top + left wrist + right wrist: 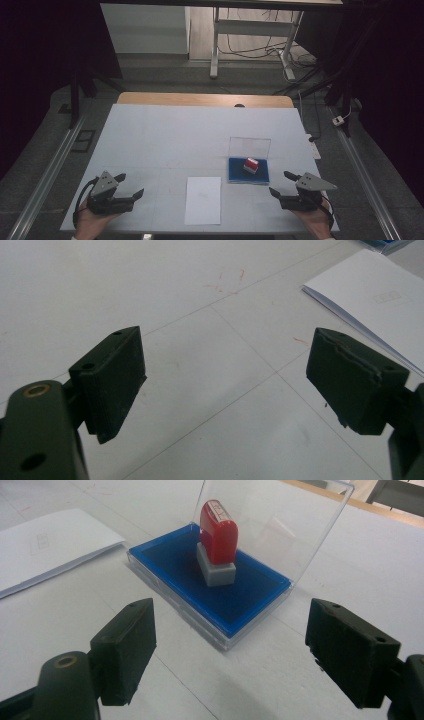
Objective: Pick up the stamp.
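A red stamp with a grey base [251, 165] [218, 542] stands upright on a blue ink pad [248, 171] [220, 590], whose clear lid [249, 147] [280, 525] is raised behind it. A white sheet of paper [203, 200] [380, 305] [45, 542] lies left of the pad near the front edge. My right gripper [279, 183] [230, 647] is open, just short of the pad, nothing between its jaws. My left gripper [129, 185] [225, 382] is open over bare table at the front left, the paper off to its right.
The white table [165, 135] has a wooden strip along its far edge. Beyond it stand a desk frame [250, 35] and loose cables on the floor. Metal rails [47, 170] run along both sides of the table.
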Available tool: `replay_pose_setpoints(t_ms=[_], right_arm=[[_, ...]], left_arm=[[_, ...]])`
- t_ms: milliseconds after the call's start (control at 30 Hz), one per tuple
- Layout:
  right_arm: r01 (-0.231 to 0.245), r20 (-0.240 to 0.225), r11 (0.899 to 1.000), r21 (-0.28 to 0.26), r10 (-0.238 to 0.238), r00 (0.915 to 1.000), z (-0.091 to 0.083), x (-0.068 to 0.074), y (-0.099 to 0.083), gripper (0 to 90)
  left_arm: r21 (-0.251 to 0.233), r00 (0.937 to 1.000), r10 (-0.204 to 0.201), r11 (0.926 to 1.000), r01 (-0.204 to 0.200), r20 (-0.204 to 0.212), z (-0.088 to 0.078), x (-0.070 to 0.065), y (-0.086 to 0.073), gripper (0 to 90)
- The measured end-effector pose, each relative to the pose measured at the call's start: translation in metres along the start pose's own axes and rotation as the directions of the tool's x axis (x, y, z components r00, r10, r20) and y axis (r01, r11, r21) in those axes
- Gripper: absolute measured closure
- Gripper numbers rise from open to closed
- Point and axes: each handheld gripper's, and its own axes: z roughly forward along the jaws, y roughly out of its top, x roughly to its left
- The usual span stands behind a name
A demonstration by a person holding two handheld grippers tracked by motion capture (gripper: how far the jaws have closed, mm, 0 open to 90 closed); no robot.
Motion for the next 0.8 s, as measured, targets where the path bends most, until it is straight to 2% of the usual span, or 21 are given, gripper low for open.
replay_pose_setpoints(t_ms=[133,800], right_arm=[[-0.001,-0.006,1.0,0.013,0.002,1.0,0.0003,0.0012,0.0012,21.3],[-0.008,-0.005,1.0,0.004,0.008,1.0,-0.0044,0.0018,0.0051,24.9]], left_arm=[[-0.004,1.0,-0.004,1.0,0.004,0.001,-0.0005,0.0018,-0.0004,16.5],[0.004,1.0,0.007,1.0,-0.007,0.006,0.0023,-0.0002,0.0014,16.6]])
